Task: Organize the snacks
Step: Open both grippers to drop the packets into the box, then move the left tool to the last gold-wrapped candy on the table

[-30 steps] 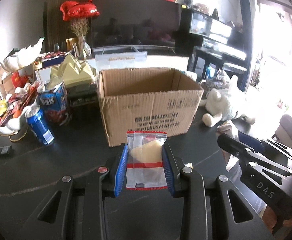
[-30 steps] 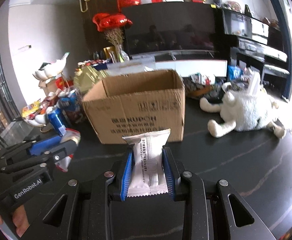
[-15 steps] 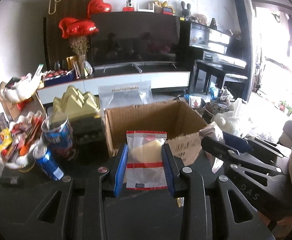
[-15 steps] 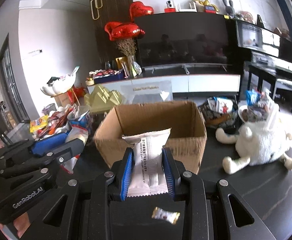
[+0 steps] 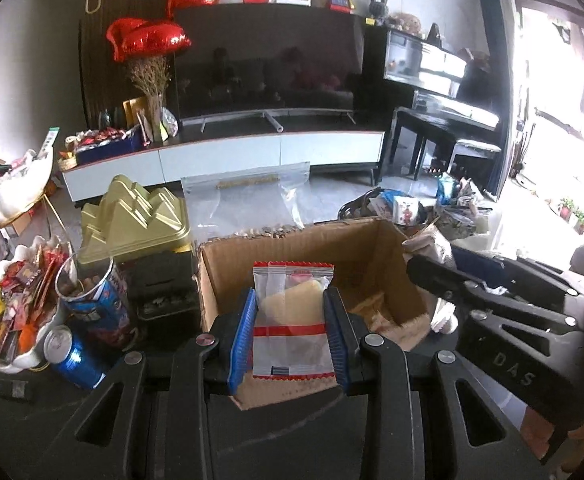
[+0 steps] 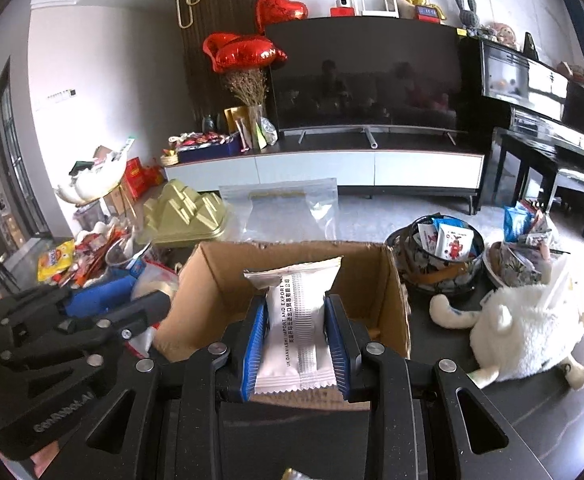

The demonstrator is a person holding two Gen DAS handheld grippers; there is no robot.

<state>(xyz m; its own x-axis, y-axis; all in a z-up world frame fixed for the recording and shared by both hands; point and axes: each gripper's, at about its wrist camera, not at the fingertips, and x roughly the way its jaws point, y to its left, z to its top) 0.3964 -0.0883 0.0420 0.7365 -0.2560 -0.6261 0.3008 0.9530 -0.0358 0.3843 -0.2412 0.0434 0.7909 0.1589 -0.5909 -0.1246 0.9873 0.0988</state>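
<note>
My left gripper (image 5: 290, 300) is shut on a clear snack packet with red bands and a yellow cake (image 5: 292, 320), held over the near edge of the open cardboard box (image 5: 375, 240). My right gripper (image 6: 295, 308) is shut on a white snack packet with printed text (image 6: 296, 320), likewise over the open cardboard box (image 6: 391, 276). Each gripper shows in the other's view: the right gripper (image 5: 415, 258) at the box's right side, the left gripper (image 6: 148, 292) at its left side. A little paper lies on the box floor.
A blue can (image 5: 72, 354), a snack tube (image 5: 96, 300), a white bowl of snacks (image 5: 16, 312) and a gold tin (image 5: 136, 220) crowd the left. A white plush toy (image 6: 523, 332) and a basket of packets (image 6: 439, 256) sit right. A clear zip bag (image 6: 288, 208) stands behind the box.
Both grippers rose and advanced toward the box with their packets held; the box interior now lies under the fingertips. A small wrapped candy on the table slid out of the right wrist view.
</note>
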